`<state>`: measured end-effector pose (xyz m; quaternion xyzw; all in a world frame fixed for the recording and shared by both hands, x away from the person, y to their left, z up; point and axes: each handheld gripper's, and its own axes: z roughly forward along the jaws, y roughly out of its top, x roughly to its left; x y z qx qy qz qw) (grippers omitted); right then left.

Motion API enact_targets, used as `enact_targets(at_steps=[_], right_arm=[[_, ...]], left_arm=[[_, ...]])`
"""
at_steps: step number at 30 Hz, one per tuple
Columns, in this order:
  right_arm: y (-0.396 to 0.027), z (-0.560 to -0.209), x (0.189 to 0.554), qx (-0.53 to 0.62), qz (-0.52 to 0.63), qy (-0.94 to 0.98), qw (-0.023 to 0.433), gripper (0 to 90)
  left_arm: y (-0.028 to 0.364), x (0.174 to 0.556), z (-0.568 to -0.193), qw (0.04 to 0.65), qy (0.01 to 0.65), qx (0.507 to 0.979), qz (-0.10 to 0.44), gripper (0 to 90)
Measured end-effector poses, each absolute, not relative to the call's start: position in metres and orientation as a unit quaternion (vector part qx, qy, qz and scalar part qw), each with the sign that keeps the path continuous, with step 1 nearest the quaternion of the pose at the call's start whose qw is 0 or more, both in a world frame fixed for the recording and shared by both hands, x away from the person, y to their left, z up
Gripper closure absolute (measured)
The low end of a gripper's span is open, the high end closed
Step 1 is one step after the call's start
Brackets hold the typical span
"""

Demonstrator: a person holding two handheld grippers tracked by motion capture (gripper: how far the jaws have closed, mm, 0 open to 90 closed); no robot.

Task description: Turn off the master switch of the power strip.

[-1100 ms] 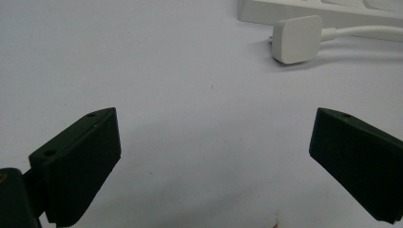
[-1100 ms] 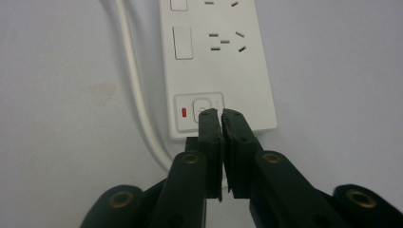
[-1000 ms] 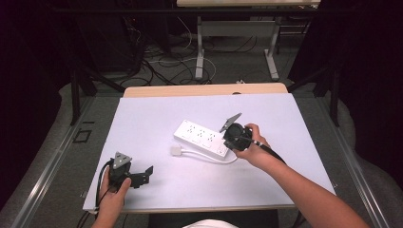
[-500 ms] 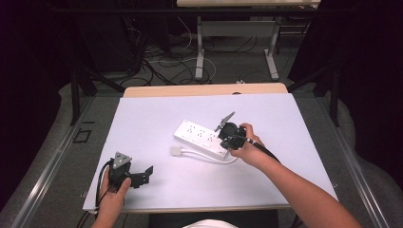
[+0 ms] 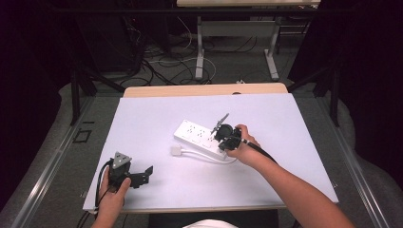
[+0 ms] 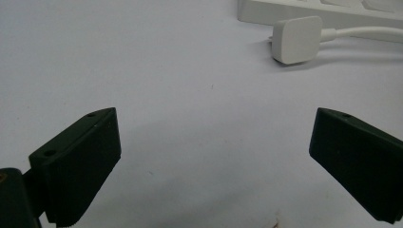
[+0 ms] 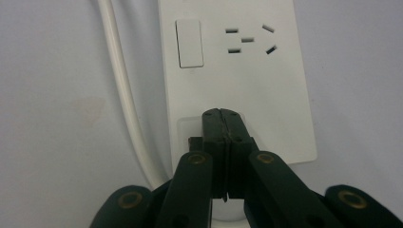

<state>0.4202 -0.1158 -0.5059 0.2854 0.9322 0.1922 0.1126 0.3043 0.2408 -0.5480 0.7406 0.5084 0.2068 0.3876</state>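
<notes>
Power strip (image 5: 200, 138), white, lies near the middle of the tabletop (image 5: 294, 123), set at a slant, its long side running from the centre toward the right front. The right gripper (image 5: 223, 135) sits over the strip's right end, and in the right gripper view its jaws are pressed together with nothing between them, their joined tips down on a raised square pad on the strip (image 7: 237, 76), at the end where the cable leaves; whether they press it or only touch it I cannot tell. Past the tips lie a rocker switch (image 7: 189, 43) and a socket (image 7: 249, 40). The white cable (image 7: 121, 90) runs along the strip's side and curls back to a white plug (image 5: 177, 150) lying just beside the strip on the front side. The left gripper (image 5: 135, 176) rests well apart from all this, near the front left corner, its jaws wide apart over bare tabletop; its own view shows the plug (image 6: 297, 39) beyond them
</notes>
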Motion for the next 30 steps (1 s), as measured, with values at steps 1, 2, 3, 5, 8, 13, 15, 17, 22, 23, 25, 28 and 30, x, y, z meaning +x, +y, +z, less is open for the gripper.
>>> enact_targets(at_steps=[1,2,3,5,8,13,15,17,22,23,25,28,30], right_arm=[[-0.1155,-0.5065,0.4204,0.287,0.191,0.932,0.112,90.0],[-0.1156,-0.5064,0.4206,0.287,0.19,0.932,0.11,90.0],[-0.1158,-0.5068,0.4211,0.288,0.193,0.931,0.11,90.0],[-0.1165,-0.5069,0.4218,0.29,0.194,0.931,0.109,90.0],[-0.1167,-0.5071,0.4219,0.291,0.195,0.93,0.108,90.0],[-0.1169,-0.5075,0.422,0.292,0.196,0.93,0.105,90.0],[-0.1171,-0.5078,0.4223,0.291,0.197,0.93,0.105,90.0],[-0.1168,-0.5076,0.4216,0.293,0.193,0.93,0.105,90.0],[-0.1164,-0.5091,0.421,0.295,0.192,0.93,0.11,90.0],[-0.1166,-0.5092,0.4212,0.295,0.193,0.929,0.109,90.0],[-0.1169,-0.5102,0.4214,0.298,0.196,0.928,0.106,90.0],[-0.1171,-0.511,0.4208,0.298,0.2,0.927,0.108,90.0],[-0.1167,-0.5114,0.4185,0.311,0.198,0.924,0.103,90.0]], left_arm=[[0.2411,0.3044,-0.548,0.387,0.508,0.741,0.206,3.3],[0.2413,0.3044,-0.548,0.387,0.508,0.742,0.206,3.3],[0.2414,0.3044,-0.5481,0.387,0.508,0.741,0.206,3.3],[0.2414,0.3044,-0.5481,0.387,0.508,0.741,0.205,3.3],[0.2411,0.3046,-0.5482,0.388,0.508,0.741,0.206,3.3],[0.2407,0.3047,-0.5482,0.387,0.509,0.741,0.205,3.4],[0.2405,0.3046,-0.5483,0.386,0.509,0.741,0.204,3.5],[0.2404,0.3046,-0.5483,0.386,0.509,0.741,0.204,3.5],[0.2402,0.3045,-0.5485,0.385,0.508,0.743,0.204,3.5],[0.2401,0.3045,-0.5485,0.385,0.508,0.743,0.204,3.5],[0.2398,0.3046,-0.5488,0.386,0.508,0.742,0.205,3.5],[0.2395,0.3048,-0.5491,0.385,0.509,0.743,0.205,3.5],[0.2392,0.3048,-0.5491,0.384,0.508,0.744,0.204,3.6]])
